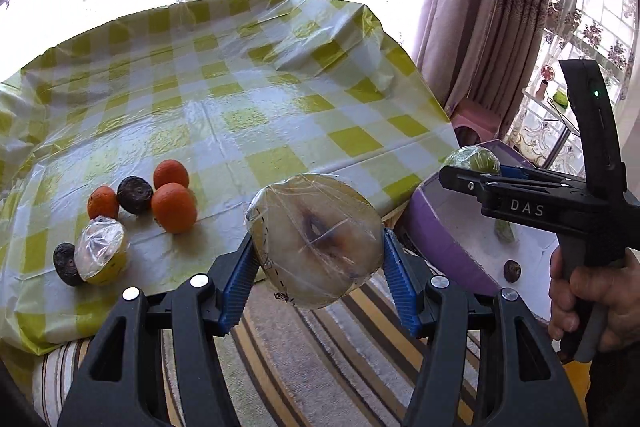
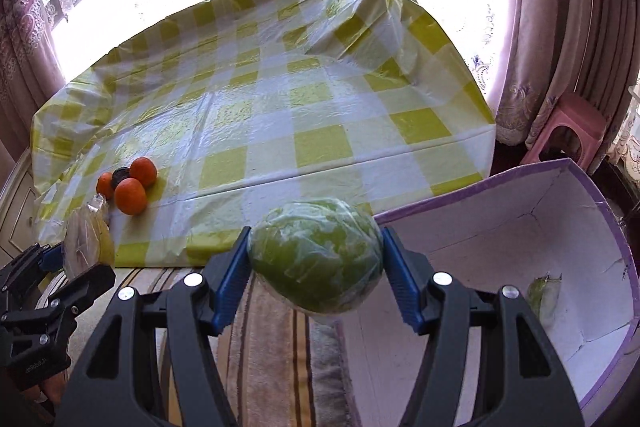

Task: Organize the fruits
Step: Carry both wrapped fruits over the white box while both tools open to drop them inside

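left gripper (image 1: 318, 273) jaws clamping a film-wrapped cut fruit half (image 1: 316, 241), hanging over the striped rug (image 1: 320, 359) | right gripper (image 2: 316, 277) jaws gripping a wrapped green fruit (image 2: 316, 255) beside the purple box (image 2: 540, 187) | oranges (image 1: 175, 207) and dark fruits (image 1: 135, 189) sitting farther back on the checked bench (image 1: 260, 107)

A: Where's free room?
B: The checked table (image 2: 320, 115) is bare across centre and upper right; the purple box (image 2: 520, 251) at right lies open.
A: Obstacles?
B: Oranges (image 2: 130, 195) cluster at left
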`<state>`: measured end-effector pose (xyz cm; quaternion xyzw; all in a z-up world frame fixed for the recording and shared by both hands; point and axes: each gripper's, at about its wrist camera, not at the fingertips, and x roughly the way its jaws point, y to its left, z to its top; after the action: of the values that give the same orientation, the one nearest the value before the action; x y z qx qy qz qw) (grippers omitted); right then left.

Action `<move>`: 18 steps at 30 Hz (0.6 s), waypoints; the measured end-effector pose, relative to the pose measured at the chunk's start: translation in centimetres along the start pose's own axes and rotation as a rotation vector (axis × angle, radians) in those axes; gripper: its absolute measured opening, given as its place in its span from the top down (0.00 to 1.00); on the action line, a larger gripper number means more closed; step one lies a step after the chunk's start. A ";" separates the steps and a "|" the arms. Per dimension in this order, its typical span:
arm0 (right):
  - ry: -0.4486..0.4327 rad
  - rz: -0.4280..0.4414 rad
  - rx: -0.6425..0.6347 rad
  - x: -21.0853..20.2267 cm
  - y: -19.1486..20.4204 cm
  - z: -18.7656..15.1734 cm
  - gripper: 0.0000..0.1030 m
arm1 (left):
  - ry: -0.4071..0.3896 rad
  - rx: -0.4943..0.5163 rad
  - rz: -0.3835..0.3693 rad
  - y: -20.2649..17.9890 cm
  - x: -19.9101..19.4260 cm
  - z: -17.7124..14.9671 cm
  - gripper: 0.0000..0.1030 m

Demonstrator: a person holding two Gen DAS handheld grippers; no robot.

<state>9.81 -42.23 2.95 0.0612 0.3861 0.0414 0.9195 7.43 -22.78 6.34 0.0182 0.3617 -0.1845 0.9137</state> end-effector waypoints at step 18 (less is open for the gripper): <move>0.090 -0.278 0.158 3.1 -14.3 -1.0 0.39 | 0.219 0.341 -0.202 -15.0 12.5 2.7 0.44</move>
<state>11.64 -55.94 -1.96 0.0771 0.4335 -0.1139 0.8906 12.37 -41.23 1.47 0.1560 0.4221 -0.3306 0.8296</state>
